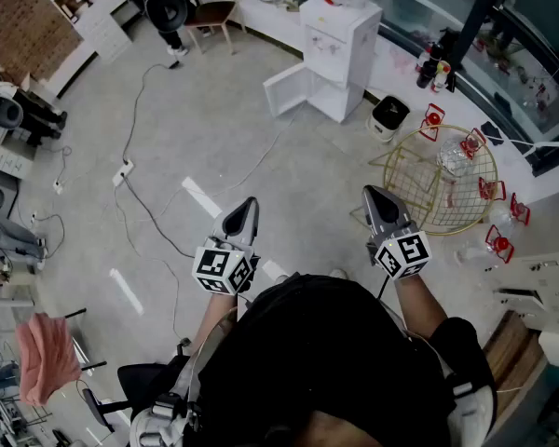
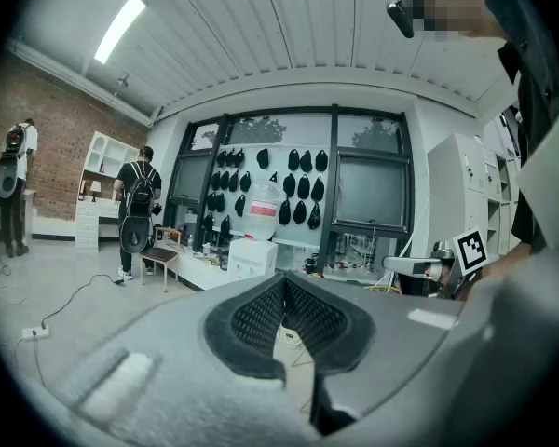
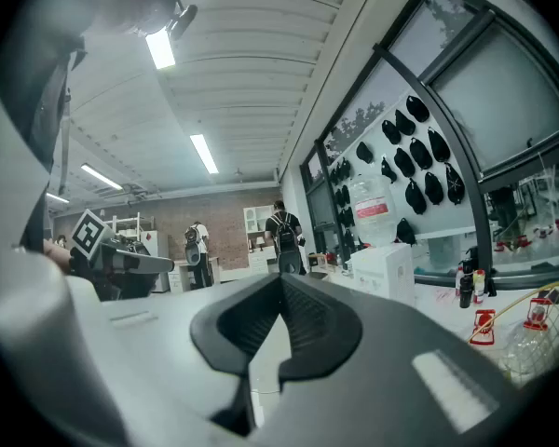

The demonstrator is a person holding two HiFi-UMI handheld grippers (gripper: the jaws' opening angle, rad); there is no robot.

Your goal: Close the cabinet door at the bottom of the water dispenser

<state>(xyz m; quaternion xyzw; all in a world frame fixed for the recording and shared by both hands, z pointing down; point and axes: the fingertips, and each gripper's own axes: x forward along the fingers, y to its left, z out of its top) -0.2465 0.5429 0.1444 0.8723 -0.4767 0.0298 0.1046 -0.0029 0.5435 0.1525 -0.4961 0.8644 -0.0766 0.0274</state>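
Observation:
The white water dispenser (image 1: pixel 340 37) stands across the floor, far ahead of both grippers, with a water bottle on top. Its bottom cabinet door (image 1: pixel 289 89) hangs open to the left, showing the white inside. The dispenser (image 2: pixel 252 255) is small and distant above the jaws in the left gripper view, and the dispenser (image 3: pixel 384 270) sits just right of the jaws in the right gripper view. My left gripper (image 1: pixel 246 210) and right gripper (image 1: pixel 376 198) are held side by side in front of the person, both shut with nothing between the jaws.
A black waste bin (image 1: pixel 388 115) stands right of the dispenser. A gold wire round table (image 1: pixel 443 177) with glassware and red holders is at the right. A cable and power strip (image 1: pixel 123 171) lie on the floor at left. A person with a backpack (image 2: pixel 136 208) stands near a chair (image 1: pixel 210 13).

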